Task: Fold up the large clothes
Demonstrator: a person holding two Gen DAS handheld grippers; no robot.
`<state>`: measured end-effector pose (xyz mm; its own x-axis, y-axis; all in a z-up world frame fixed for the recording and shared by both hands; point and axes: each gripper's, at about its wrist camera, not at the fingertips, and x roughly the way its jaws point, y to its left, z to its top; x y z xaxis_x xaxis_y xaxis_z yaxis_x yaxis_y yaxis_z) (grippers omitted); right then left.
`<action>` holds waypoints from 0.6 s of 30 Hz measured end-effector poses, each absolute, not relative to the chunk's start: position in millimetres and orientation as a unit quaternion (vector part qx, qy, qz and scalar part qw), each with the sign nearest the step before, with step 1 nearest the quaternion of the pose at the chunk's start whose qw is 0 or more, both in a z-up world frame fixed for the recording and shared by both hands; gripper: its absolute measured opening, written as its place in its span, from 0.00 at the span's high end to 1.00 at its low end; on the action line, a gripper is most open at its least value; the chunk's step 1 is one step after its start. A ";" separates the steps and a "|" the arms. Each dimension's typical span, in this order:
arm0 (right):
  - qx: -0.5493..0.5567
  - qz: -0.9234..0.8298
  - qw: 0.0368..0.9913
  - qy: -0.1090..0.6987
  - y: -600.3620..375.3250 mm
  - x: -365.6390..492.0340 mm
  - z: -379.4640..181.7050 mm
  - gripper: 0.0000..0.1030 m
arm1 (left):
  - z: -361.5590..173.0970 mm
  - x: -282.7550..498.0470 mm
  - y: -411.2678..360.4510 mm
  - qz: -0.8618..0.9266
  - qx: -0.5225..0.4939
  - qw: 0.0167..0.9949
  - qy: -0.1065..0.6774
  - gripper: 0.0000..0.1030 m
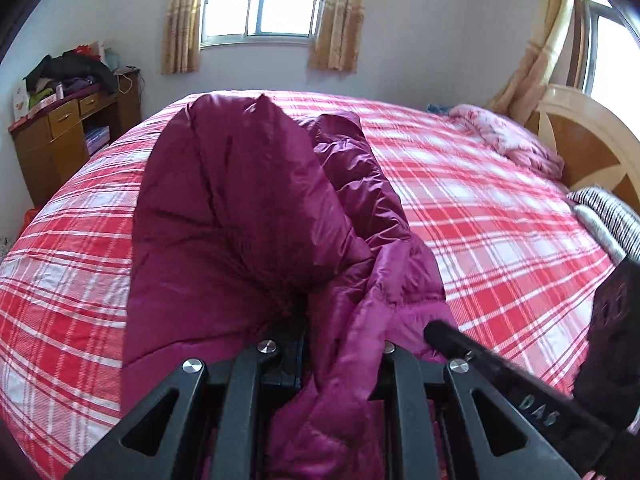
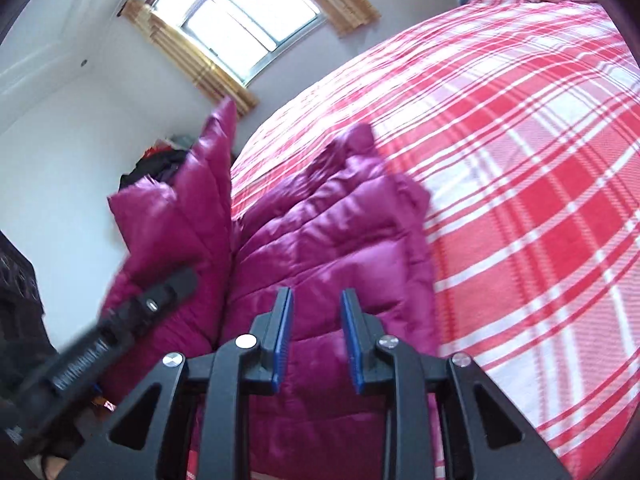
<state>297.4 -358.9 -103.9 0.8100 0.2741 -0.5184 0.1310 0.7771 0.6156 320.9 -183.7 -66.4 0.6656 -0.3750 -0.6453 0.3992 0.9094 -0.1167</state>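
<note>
A magenta quilted down jacket (image 1: 248, 216) lies on the red plaid bed (image 1: 500, 216), part of it raised. My left gripper (image 1: 336, 364) has jacket fabric bunched between its fingers, which hide under the cloth; it holds that part up. In the right wrist view the jacket (image 2: 328, 232) lies below my right gripper (image 2: 316, 320), whose blue-padded fingers (image 2: 283, 332) stand apart and empty just above the fabric. The left gripper's finger (image 2: 160, 300) shows at the left against the raised jacket part. The right gripper's finger (image 1: 480, 356) shows beside the jacket in the left view.
A pink blanket (image 1: 508, 136) and a striped cloth (image 1: 612, 216) lie near the wooden headboard (image 1: 588, 148). A wooden desk (image 1: 68, 132) piled with clothes stands at the left wall. Curtained windows (image 1: 264, 0) are behind the bed.
</note>
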 end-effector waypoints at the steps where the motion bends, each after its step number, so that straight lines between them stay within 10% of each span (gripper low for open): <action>1: 0.334 0.038 0.891 0.304 -365.3 297.3 -104.4 0.72 | -71.1 320.6 -189.7 -0.211 0.024 0.912 0.351 0.85; 18: 0.345 0.042 0.884 0.313 -368.1 293.4 -118.0 0.73 | -106.5 315.9 -226.6 -0.195 0.107 0.917 0.331 0.85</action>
<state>293.4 -368.1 -118.0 0.8002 0.2907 -0.5246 0.1422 0.7578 0.6368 315.9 -226.6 -106.5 0.7056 -0.2859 -0.6483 0.4280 0.9012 0.0683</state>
